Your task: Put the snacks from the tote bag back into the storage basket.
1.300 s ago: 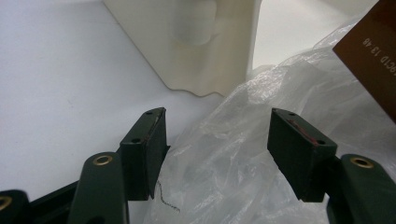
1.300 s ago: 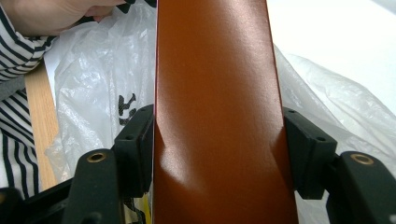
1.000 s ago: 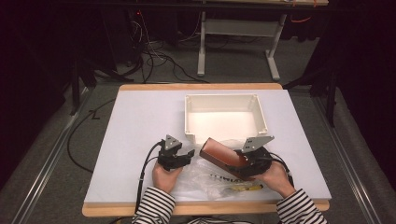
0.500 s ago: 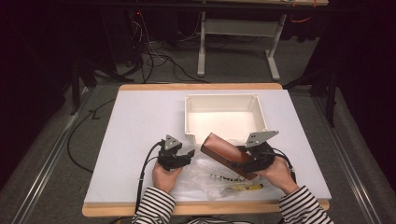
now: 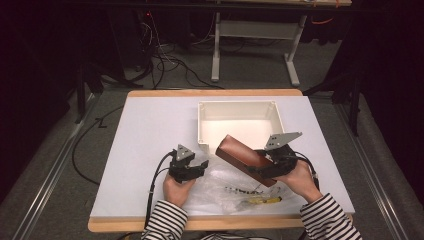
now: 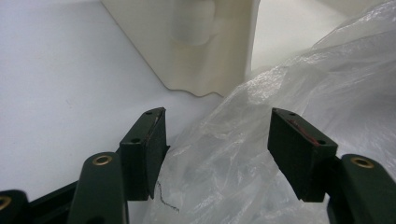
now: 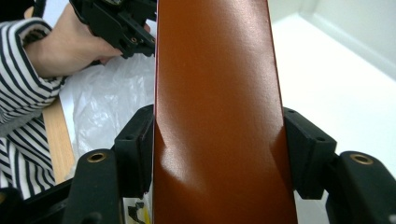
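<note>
The right gripper (image 5: pixel 260 170) has the brown flat box (image 5: pixel 244 159) pinched between its jaws, and that box is on the move: a second ago it lay low over the clear plastic bag (image 5: pixel 235 187), near the white bin's (image 5: pixel 205 127) front wall, and now its far end has lifted and swung up toward the bin's near rim. From above, the box tilts, its upper-left end just at the front edge of the bin, its lower end buried in the gripper. In the right gripper view the brown box (image 7: pixel 219 107) fills the gap between the two pads, both pressed against its sides, with the white bin floor (image 7: pixel 345 98) beyond it to the right.

The left gripper (image 5: pixel 192 166) has barely shifted over the same stretch; it sits left of the bin's near-left corner, at the edge of the plastic bag. Its jaws stand spread, nothing between them. In the left gripper view the crumpled plastic bag (image 6: pixel 280 140) lies beneath and between the open jaws, and the bin's corner (image 6: pixel 205 51) rises just ahead.

The person's left hand (image 7: pixel 70 44) and striped sleeve (image 7: pixel 23 60) show in the right gripper view, beside the bag.
</note>
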### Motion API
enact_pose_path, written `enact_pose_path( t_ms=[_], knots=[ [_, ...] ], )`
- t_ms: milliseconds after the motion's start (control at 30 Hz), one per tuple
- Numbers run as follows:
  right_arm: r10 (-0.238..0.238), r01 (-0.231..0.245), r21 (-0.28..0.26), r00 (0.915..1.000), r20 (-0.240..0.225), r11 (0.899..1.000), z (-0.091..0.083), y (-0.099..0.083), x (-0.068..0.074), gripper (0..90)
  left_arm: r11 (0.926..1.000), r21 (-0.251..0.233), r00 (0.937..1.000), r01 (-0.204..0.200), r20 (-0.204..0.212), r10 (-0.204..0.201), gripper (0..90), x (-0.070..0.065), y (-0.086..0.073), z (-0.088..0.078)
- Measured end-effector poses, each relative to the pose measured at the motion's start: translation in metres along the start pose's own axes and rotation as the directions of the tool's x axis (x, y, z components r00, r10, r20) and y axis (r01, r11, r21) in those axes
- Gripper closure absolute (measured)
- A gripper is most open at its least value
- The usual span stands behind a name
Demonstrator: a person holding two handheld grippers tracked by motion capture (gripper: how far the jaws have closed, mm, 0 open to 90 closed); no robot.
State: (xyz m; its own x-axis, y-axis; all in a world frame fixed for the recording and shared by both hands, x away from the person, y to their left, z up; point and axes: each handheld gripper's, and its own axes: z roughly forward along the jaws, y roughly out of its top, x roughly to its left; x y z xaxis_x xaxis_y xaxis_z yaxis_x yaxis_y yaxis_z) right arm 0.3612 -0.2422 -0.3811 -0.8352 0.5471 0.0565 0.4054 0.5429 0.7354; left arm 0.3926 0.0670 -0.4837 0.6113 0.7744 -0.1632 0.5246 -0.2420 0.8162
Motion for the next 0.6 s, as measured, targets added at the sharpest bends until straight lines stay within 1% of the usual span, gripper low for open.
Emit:
enact_pose_path(
  t_ms=[167,333,600],
  knots=[
    [-0.002,0.002,-0.003,1.0,0.004,1.0,-0.001,0.006,-0.001,37.0,1.0,0.0,1.0,0.0,0.001,0.0,37.9,0.0,0.0,0.0],
    [0.006,-0.006,-0.004,0.9999,0.011,1.0,-0.003,0.012,-0.003,37.0,1.0,0.0,1.0,0.001,0.001,-0.001,37.9,0.0,0.0,0.0],
    [0.019,-0.019,-0.009,0.9996,0.02,1.0,-0.004,0.026,-0.012,37.0,1.0,0.002,1.0,-0.002,0.001,0.002,37.9,0.0,0.0,0.0]
  ],
)
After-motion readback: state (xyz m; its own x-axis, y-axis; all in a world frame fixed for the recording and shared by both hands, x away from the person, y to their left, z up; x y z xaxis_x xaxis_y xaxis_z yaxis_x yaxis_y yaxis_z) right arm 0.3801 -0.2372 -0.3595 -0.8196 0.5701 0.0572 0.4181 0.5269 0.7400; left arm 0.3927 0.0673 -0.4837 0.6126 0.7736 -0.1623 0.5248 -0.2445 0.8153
